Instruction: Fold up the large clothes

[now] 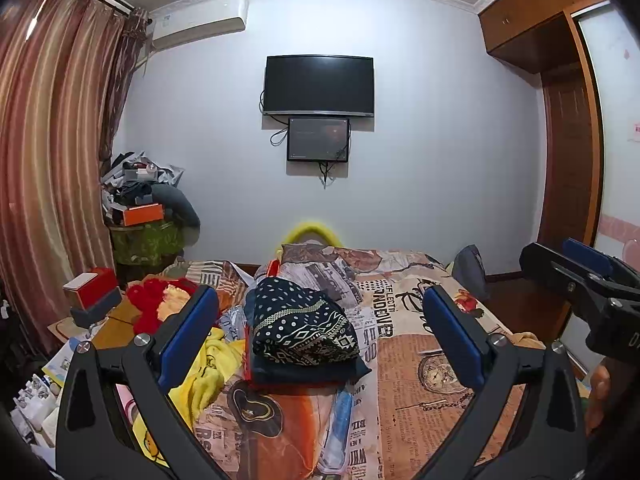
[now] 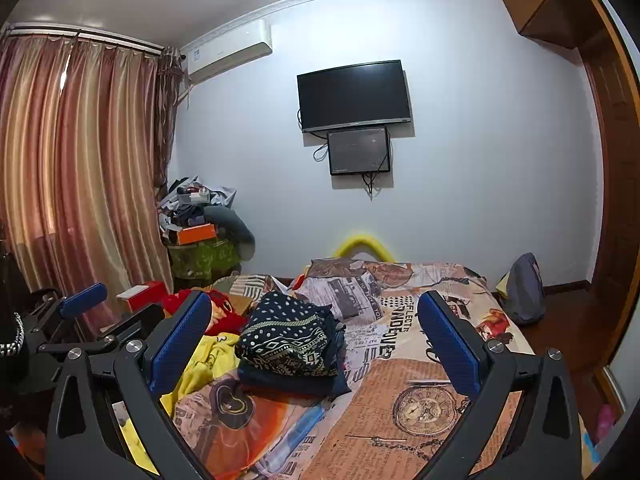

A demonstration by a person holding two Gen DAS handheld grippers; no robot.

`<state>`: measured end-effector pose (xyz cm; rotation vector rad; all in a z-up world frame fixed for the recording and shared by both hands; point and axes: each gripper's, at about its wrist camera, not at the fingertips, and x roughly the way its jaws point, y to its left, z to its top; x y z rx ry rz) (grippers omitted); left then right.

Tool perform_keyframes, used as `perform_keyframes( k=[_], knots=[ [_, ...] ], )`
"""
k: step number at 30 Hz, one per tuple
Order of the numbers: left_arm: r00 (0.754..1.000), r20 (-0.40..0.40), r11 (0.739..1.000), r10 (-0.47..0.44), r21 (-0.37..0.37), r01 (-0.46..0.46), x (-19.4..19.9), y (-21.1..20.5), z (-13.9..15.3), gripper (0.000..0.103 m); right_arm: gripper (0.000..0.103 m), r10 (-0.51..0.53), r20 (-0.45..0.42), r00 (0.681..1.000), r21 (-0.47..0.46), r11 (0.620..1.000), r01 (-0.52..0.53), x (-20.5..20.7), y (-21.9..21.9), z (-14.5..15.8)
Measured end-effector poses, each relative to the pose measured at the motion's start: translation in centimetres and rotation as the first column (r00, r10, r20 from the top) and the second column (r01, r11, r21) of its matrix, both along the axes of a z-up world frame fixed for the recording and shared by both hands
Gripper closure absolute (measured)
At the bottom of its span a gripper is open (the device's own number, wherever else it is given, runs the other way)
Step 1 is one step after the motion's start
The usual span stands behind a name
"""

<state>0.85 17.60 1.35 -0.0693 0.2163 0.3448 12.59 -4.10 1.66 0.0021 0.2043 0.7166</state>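
Note:
A folded dark navy garment with white dots and a geometric band (image 1: 302,328) lies on a small stack of folded clothes on the bed; it also shows in the right wrist view (image 2: 290,340). A loose yellow garment (image 1: 208,376) lies crumpled to its left, also seen in the right wrist view (image 2: 208,364). A red garment (image 1: 150,304) lies beyond it. My left gripper (image 1: 320,340) is open and empty, held above the bed short of the stack. My right gripper (image 2: 316,344) is open and empty at about the same height; it also shows at the right edge of the left wrist view (image 1: 588,276).
The bed carries a printed orange and beige cover (image 2: 420,400). A red and white box (image 1: 90,286) stands at the left. A cluttered pile (image 1: 140,200) sits by the curtain. A grey bag (image 2: 524,288) is at the bed's right. A TV (image 1: 319,84) hangs on the wall.

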Motion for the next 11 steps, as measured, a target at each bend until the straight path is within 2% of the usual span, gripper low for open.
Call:
perform_keyframes(
  k=[11],
  knots=[
    [1.000, -0.006, 1.000, -0.005, -0.011, 0.005, -0.35, 0.35, -0.05, 0.000, 0.001, 0.004, -0.003, 1.000, 0.002, 1.000, -0.004, -0.13, 0.08, -0.08]
  ],
)
